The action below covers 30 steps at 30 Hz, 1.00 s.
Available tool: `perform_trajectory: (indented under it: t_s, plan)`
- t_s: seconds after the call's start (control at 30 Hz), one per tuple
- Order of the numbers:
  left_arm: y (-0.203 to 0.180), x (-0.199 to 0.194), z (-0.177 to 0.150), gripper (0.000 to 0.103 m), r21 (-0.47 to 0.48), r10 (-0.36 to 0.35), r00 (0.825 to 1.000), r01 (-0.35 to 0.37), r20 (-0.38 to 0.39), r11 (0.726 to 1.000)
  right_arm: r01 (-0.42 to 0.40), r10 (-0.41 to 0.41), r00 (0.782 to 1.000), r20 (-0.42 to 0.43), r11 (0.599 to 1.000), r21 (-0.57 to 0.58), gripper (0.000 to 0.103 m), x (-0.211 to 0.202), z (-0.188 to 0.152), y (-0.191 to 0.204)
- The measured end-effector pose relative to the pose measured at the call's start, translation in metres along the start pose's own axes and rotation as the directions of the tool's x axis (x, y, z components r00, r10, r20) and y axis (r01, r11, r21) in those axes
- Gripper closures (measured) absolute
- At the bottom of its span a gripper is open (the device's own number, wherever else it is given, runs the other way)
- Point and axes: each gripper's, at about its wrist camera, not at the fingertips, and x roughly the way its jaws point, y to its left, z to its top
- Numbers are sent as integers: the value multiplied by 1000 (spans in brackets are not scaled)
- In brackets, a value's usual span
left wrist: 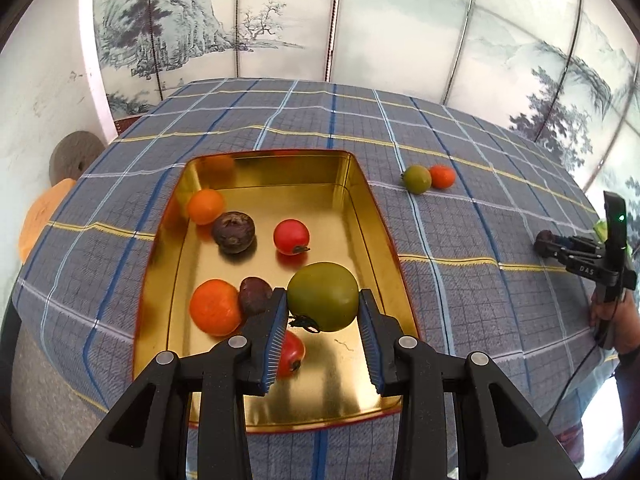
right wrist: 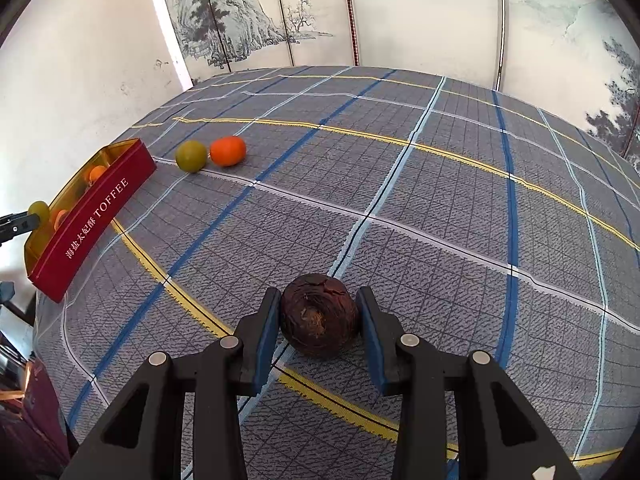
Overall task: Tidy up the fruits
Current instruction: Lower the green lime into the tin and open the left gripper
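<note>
left gripper (left wrist: 323, 312) clamps the green fruit (left wrist: 322, 296) over the gold tin (left wrist: 372, 208), low centre frame; lower gently before release. right gripper (right wrist: 318, 318) pinches the dark fruit (right wrist: 319, 315) on the surface.

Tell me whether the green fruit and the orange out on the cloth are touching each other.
Touching. In the right wrist view the green fruit and the orange sit side by side on the checked cloth with no cloth showing between them; the left wrist view agrees.
</note>
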Motion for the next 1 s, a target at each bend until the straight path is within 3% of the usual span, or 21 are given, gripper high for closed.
perform_trajectory:
  t_s: [0.53,1.0]
  plan:
    - [-12,21,0,66,58,41,999,-40,-14,997,6,-6,1000,-1,1000,-5,67,0,-1,1]
    - [-8,36,0,65,51,68,997,-66,-48,997,14,-14,1000,-2,1000,-13,67,1,-1,3]
